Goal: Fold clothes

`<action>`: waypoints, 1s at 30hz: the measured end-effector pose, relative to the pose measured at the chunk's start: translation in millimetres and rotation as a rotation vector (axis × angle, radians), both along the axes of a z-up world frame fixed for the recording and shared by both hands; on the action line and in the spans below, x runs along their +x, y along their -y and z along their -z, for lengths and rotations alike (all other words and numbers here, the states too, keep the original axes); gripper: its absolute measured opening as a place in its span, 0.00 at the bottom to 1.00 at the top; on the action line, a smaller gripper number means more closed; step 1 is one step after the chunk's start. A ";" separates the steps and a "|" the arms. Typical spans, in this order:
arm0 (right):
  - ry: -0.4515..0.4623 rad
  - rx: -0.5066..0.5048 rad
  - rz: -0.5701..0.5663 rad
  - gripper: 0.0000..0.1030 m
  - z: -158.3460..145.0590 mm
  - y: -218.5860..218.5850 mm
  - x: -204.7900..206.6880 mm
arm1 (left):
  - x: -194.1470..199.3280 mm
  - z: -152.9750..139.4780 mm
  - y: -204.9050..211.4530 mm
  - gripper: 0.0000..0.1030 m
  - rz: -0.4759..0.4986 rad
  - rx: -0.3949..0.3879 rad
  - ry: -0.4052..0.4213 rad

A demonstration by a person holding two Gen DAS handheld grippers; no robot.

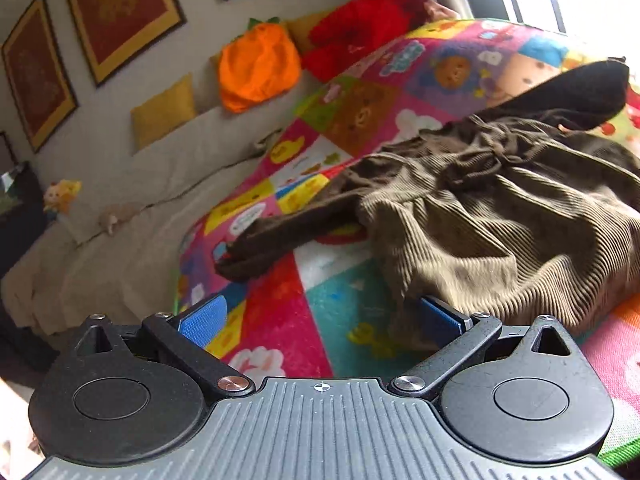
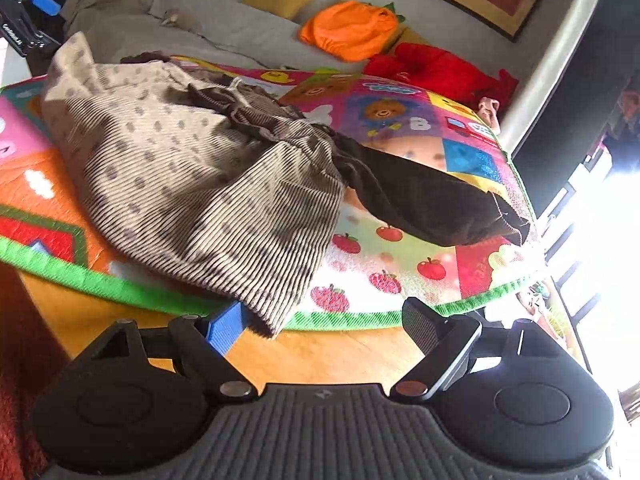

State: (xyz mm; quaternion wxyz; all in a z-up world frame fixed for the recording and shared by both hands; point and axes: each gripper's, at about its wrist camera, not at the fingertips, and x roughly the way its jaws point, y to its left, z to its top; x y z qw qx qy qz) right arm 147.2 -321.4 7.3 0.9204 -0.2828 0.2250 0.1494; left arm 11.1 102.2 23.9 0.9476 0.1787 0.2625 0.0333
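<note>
A brown corduroy dress (image 1: 480, 232) with dark brown sleeves lies crumpled on a colourful play mat (image 1: 280, 320). One sleeve (image 1: 280, 240) stretches left across the mat, the other (image 1: 580, 88) lies at the far side. My left gripper (image 1: 320, 316) is open wide at the dress hem, its right blue pad (image 1: 440, 316) touching the fabric. In the right wrist view the dress (image 2: 192, 176) shows pale with dots, and one sleeve (image 2: 432, 204) points right. My right gripper (image 2: 324, 332) is open at the mat's green edge, its left pad (image 2: 224, 332) against the hanging hem.
The mat (image 2: 400, 272) lies on a wooden floor (image 2: 320, 352). Behind it is a beige couch (image 1: 120, 220) with yellow cushions (image 1: 164, 110), an orange pumpkin plush (image 1: 260, 68) and a red plush (image 1: 360, 36). Framed pictures (image 1: 120, 8) hang on the wall. A bright window (image 2: 600, 220) glares at the right.
</note>
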 end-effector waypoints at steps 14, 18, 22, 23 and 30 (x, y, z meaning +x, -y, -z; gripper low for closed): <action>0.035 0.095 0.077 0.83 0.7 -1.6 18.1 | -31.0 38.4 51.3 1.00 0.357 0.144 -0.114; 0.033 0.146 0.021 0.83 -0.5 -15.0 14.9 | -0.1 28.7 54.1 1.00 0.272 0.167 -0.033; 0.079 0.287 0.064 0.83 -29.1 -4.3 24.0 | 20.7 -23.2 26.2 1.00 0.089 0.062 0.152; 0.081 0.305 0.085 0.83 -33.0 -0.6 28.0 | 22.4 -32.8 18.0 1.00 0.059 0.026 0.170; 0.043 0.270 0.132 0.83 -20.1 1.8 39.9 | -25.1 -20.8 29.0 1.00 0.318 -0.020 0.039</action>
